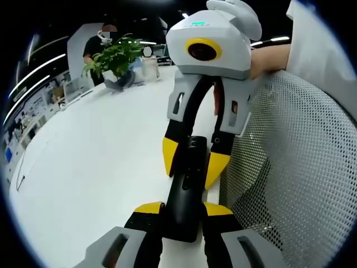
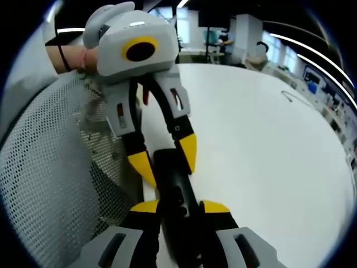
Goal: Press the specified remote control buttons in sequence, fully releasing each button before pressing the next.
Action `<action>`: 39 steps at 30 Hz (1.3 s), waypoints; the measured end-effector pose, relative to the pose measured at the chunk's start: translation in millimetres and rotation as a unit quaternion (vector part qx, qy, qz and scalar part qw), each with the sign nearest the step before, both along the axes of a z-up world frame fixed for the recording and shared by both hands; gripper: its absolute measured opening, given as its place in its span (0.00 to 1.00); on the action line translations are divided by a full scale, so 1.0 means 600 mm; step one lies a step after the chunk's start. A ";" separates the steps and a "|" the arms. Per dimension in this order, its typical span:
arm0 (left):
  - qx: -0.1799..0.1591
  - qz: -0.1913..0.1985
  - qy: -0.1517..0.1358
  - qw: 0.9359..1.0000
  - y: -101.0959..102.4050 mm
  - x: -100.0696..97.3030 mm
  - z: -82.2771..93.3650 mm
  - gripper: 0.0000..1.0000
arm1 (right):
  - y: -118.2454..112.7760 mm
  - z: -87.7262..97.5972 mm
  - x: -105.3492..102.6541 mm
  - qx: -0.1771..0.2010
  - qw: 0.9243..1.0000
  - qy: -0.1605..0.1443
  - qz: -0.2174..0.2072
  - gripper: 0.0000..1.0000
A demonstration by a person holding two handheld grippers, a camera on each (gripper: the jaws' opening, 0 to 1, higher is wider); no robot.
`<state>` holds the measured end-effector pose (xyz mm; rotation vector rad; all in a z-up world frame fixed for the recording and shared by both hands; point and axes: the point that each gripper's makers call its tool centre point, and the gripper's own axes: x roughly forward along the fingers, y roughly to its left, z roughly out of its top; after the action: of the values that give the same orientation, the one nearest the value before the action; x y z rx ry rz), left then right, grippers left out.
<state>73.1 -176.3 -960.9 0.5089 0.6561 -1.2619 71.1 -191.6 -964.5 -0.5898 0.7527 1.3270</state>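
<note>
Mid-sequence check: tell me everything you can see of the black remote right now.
The remote is a slim, long black bar, apparently smooth plastic, with small raised buttons along its middle that are too dark to read. It lies over the white table, close beside a mesh chair back. The left gripper has its yellow tips on either side of one end, and the right gripper on the other end, jaws closed against it.

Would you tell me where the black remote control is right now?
In both views, the remote control lies on the white table, clamped at opposite ends between the left gripper and right gripper, beside a mesh chair.
</note>
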 end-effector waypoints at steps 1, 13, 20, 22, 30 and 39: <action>0.000 0.000 0.000 1.000 0.000 0.000 0.000 0.26 | 0.000 0.000 0.000 0.000 1.000 0.000 0.000 0.24; -0.003 0.003 0.000 1.000 -0.001 0.001 0.001 0.26 | 0.000 0.001 0.000 0.003 1.000 0.002 0.003 0.24; -0.003 0.003 0.000 1.000 -0.001 0.001 0.001 0.26 | -0.001 0.002 0.000 0.003 1.000 0.002 0.003 0.24; -0.002 0.002 0.000 1.000 -0.002 0.001 0.001 0.26 | -0.001 0.002 0.000 0.002 1.000 0.001 0.003 0.24; 0.003 0.002 0.002 1.000 -0.002 0.002 0.001 0.26 | 0.000 0.001 0.000 -0.013 1.000 -0.010 0.011 0.23; 0.012 0.012 0.020 1.000 0.004 0.003 0.003 0.30 | 0.002 0.001 0.001 -0.012 1.000 -0.007 0.008 0.23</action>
<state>74.7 -173.9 -959.1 0.4954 0.7091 -1.2447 71.8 -190.4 -963.7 -0.6245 0.7537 1.3288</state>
